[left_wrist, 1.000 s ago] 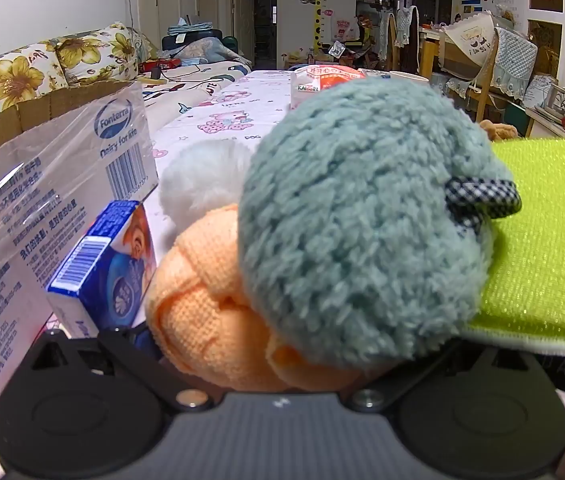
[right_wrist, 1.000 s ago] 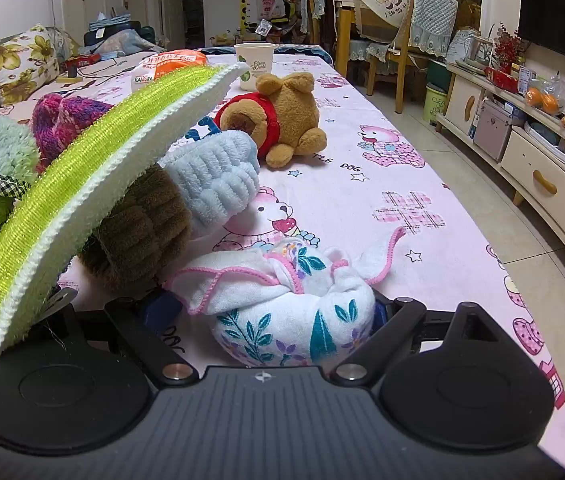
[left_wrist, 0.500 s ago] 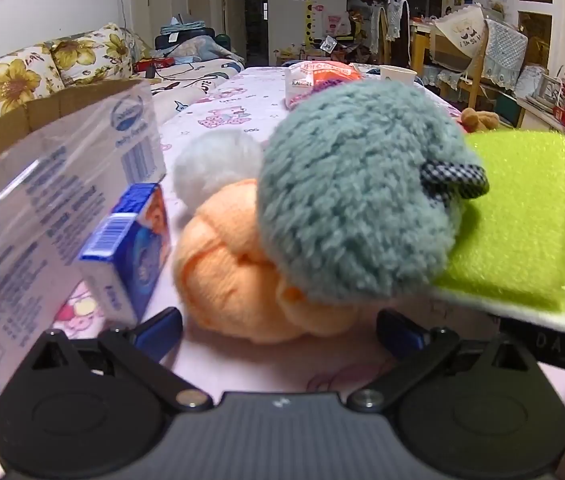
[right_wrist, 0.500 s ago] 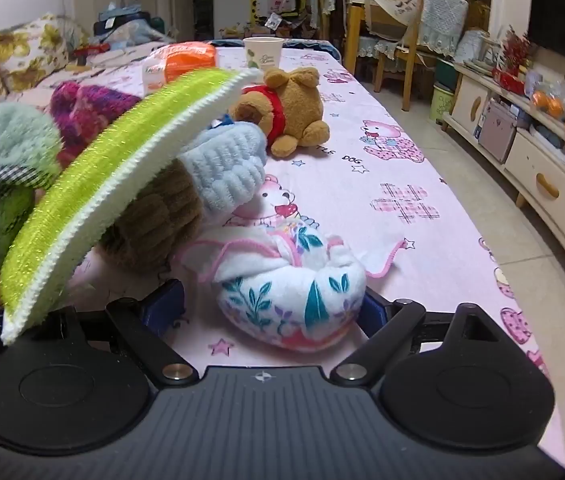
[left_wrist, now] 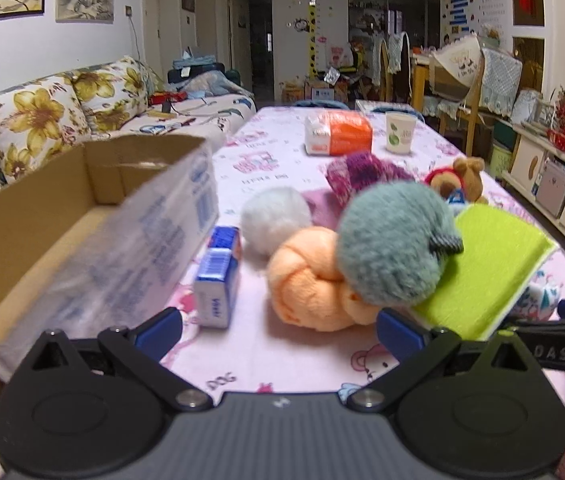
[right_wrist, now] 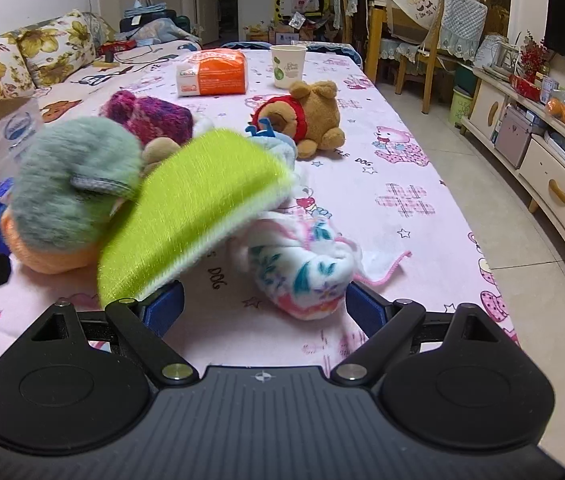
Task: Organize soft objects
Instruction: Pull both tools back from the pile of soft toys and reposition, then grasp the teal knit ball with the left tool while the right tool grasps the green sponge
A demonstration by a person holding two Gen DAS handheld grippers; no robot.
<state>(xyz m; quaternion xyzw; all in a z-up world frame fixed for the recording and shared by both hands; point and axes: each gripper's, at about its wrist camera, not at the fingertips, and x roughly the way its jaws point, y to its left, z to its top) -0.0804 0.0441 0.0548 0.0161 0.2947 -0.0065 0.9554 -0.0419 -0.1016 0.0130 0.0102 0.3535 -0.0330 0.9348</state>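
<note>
A pile of soft things lies on the pink tablecloth. In the left wrist view, an orange knotted towel (left_wrist: 310, 280) sits under a grey-green fluffy ball (left_wrist: 392, 242), with a lime-green pad (left_wrist: 482, 268) leaning on them, a white pompom (left_wrist: 274, 216) and a purple knit hat (left_wrist: 362, 170) behind. My left gripper (left_wrist: 278, 330) is open, just short of the orange towel. In the right wrist view, a floral white cloth bundle (right_wrist: 302, 268) lies just beyond my open right gripper (right_wrist: 264, 306), apart from both fingers. The lime-green pad (right_wrist: 198, 212) overhangs its left finger.
An open cardboard box (left_wrist: 62, 216) with plastic film stands at the left, a small blue carton (left_wrist: 218, 280) beside it. Farther back are a brown teddy bear (right_wrist: 308, 118), an orange-white packet (right_wrist: 212, 72) and a paper cup (right_wrist: 287, 66). The table's right edge (right_wrist: 494, 276) drops to the floor.
Both grippers have pulled back and risen from the pile. The left jaws have let go of the orange towel and the right jaws of the floral bundle; both now stand open.
</note>
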